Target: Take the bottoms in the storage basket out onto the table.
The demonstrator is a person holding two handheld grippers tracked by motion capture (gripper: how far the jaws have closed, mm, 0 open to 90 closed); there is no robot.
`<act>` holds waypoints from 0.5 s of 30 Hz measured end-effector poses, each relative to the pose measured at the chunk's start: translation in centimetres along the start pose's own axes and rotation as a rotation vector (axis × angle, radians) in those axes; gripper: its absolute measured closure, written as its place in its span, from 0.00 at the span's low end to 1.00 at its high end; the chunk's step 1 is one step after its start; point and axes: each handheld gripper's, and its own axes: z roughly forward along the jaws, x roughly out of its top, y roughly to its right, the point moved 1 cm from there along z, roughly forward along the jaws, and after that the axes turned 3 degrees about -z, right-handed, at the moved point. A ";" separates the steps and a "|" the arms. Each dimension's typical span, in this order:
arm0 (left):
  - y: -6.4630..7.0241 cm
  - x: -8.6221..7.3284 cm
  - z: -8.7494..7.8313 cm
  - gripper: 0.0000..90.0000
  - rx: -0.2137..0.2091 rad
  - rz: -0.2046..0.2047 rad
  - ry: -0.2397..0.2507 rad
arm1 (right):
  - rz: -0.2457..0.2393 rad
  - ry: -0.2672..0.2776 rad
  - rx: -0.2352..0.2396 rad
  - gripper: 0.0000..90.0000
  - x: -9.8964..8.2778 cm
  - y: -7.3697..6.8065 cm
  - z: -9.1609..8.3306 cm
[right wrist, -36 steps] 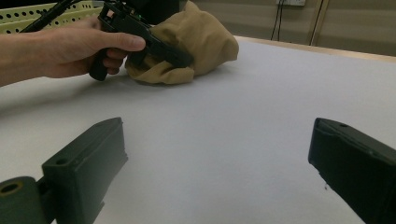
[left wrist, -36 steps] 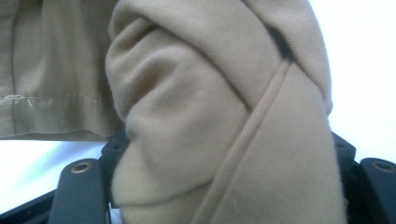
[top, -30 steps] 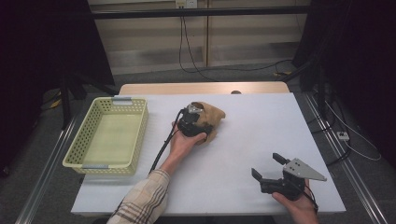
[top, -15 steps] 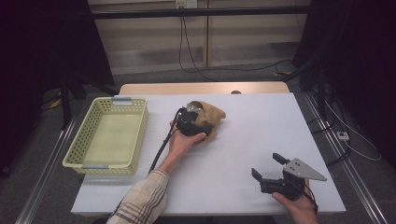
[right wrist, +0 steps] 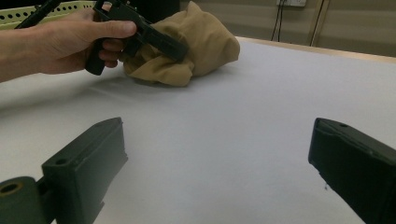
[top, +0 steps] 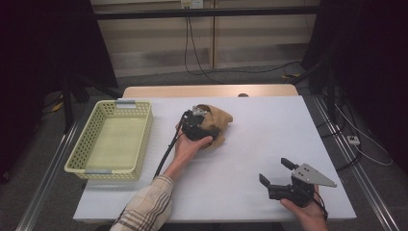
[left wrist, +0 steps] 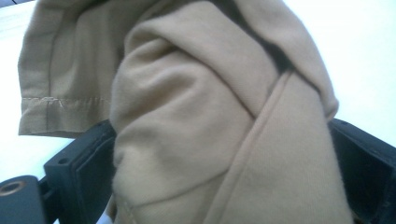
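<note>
High view: a smooth white counter (top: 250, 144) carries a yellow lattice basket (top: 113, 142) and a crumpled tan cloth (top: 219, 122) mid-counter.

Left gripper view: the left gripper's (left wrist: 224, 186) jaws have just been opening, soft cloth between them.

Right gripper view: the right gripper's (right wrist: 219, 172) jaws are wide apart, empty.

Your table (top: 250, 144) is bright, but the room around it is dark. Up close, the cloth (left wrist: 196, 121) looks blurry.
</note>
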 end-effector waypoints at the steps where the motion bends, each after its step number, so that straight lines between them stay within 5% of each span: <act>1: 0.0 0.1 -0.1 0.06 0.002 0.008 -0.005 | 0.000 0.000 0.000 0.04 0.0 0.0 0.0; 15: 0.2 0.7 -1.1 0.05 -0.013 0.020 0.049 | 0.004 -0.001 0.005 0.04 -0.1 0.2 0.0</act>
